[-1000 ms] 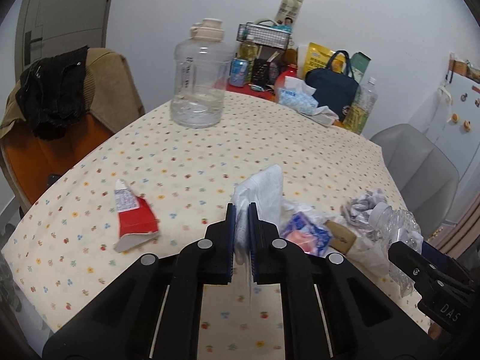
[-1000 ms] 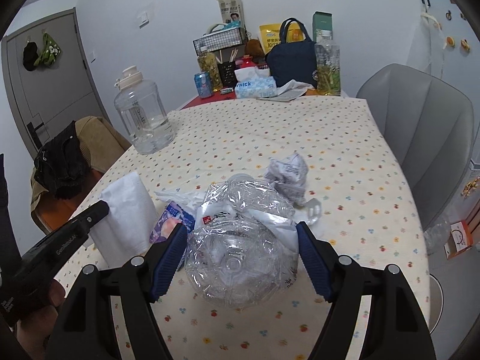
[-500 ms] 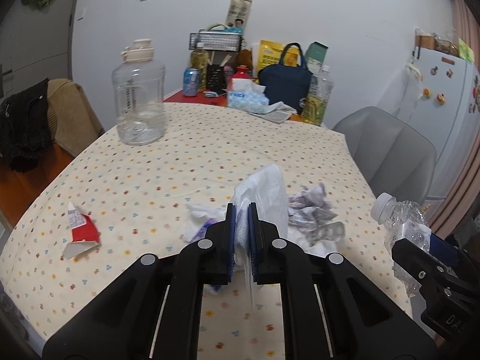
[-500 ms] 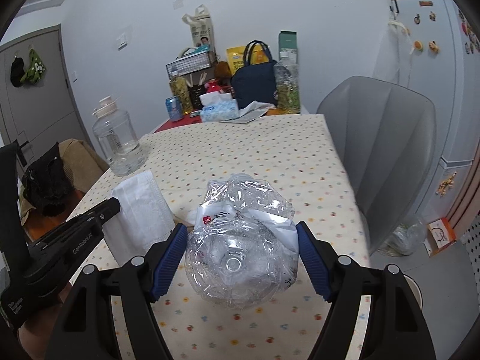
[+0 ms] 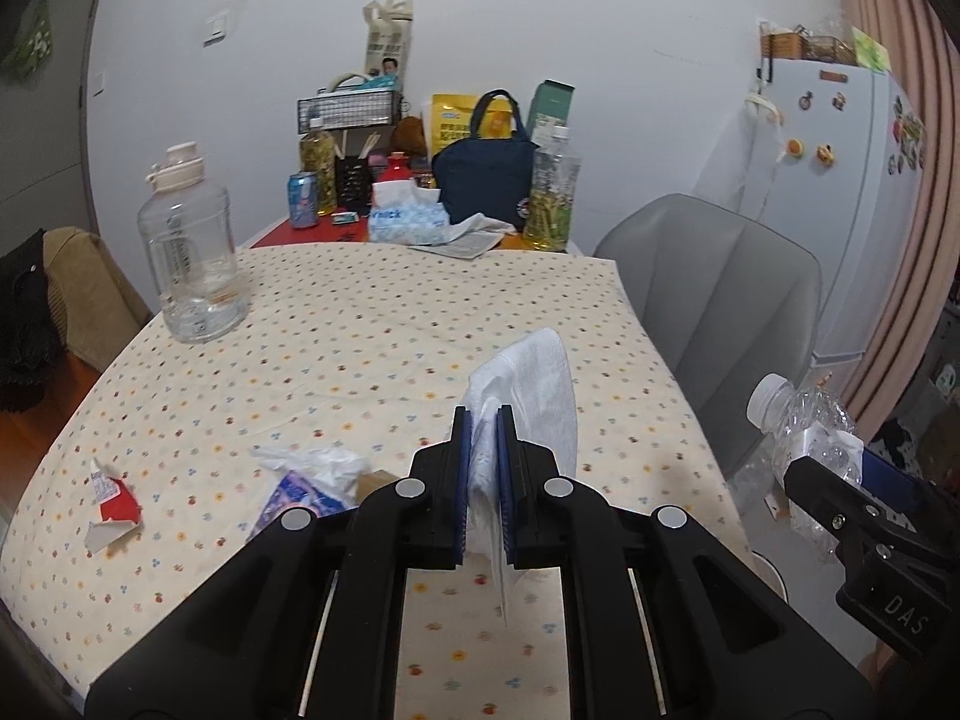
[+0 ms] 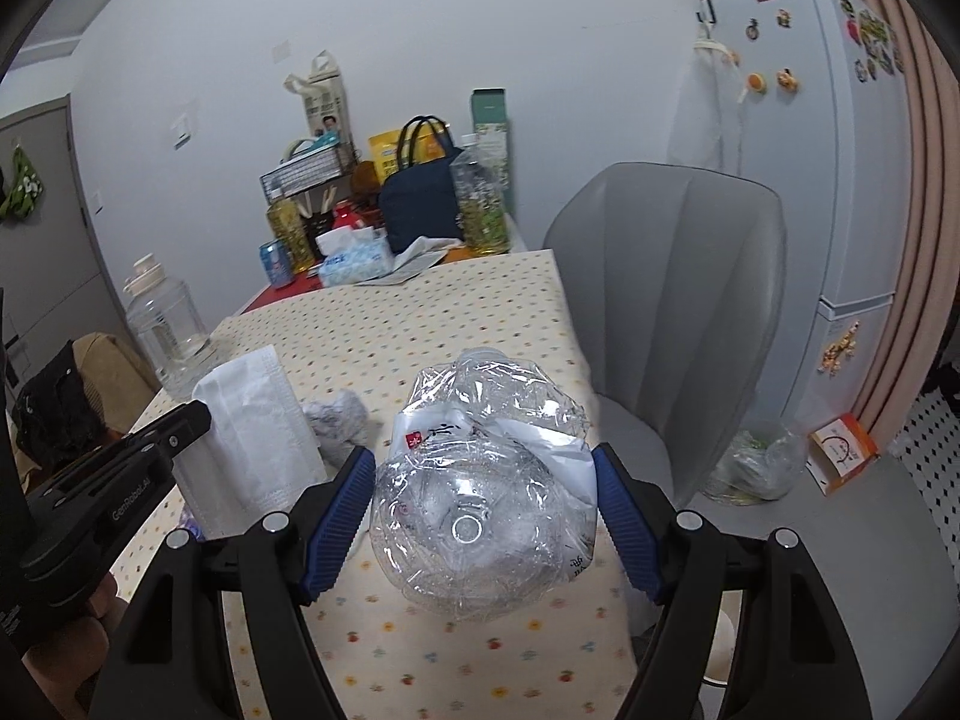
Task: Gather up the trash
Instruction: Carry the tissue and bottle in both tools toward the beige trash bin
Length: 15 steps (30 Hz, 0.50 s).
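The left gripper (image 5: 483, 483) was clamped on a white tissue (image 5: 528, 384), soft, light and limp; pinched at its lower edge, it stood above the table (image 5: 372, 312); the right gripper (image 6: 483, 516) gripped a crushed clear bottle (image 6: 480, 498) across its middle; light, springy, likely slippery; both pointed downward over the table's near edge.

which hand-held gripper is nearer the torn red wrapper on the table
Left. The left hand-held gripper, shut on a white tissue, is just right of the torn red wrapper. The right hand-held gripper, holding the crushed bottle, is farther right, past the left one.
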Tool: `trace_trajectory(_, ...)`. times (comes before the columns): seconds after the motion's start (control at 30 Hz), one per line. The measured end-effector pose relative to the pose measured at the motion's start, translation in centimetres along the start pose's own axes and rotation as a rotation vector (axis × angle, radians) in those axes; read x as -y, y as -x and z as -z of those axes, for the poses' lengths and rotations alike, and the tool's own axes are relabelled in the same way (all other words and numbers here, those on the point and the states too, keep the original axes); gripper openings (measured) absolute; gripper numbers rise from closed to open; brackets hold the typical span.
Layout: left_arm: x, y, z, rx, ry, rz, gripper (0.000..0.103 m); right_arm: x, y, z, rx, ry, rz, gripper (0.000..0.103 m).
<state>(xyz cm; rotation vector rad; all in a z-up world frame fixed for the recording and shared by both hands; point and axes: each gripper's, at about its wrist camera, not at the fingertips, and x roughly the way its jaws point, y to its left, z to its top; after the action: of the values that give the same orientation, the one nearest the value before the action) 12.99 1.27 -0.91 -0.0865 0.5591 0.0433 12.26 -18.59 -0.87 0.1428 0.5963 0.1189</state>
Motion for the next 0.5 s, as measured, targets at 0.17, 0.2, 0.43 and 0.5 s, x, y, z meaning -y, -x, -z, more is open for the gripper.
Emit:
trace_trajectory(0.17, 3.1, -0.6, -0.4, -0.011, -0.050, 0.030, 0.009, 3.2, 0.4, -0.4, 0.015, -0.038, 0.054, 0.072)
trace_trajectory(0.2, 3.9, -0.7, -0.5, -0.013, -0.063, 0.037, 0.009, 4.0, 0.5, -0.5, 0.018, -0.047, 0.068, 0.072)
trace_trajectory(0.43, 9.4, -1.7, -0.7, -0.038, -0.156, 0.090, 0.009, 9.2, 1.4, -0.3, 0.032, -0.115, 0.154, 0.072)
trace_trajectory(0.5, 11.1, -2.1, -0.7, -0.048, -0.182, 0.107, 0.009, 10.9, 1.7, -0.1, 0.035, -0.136, 0.184, 0.072)
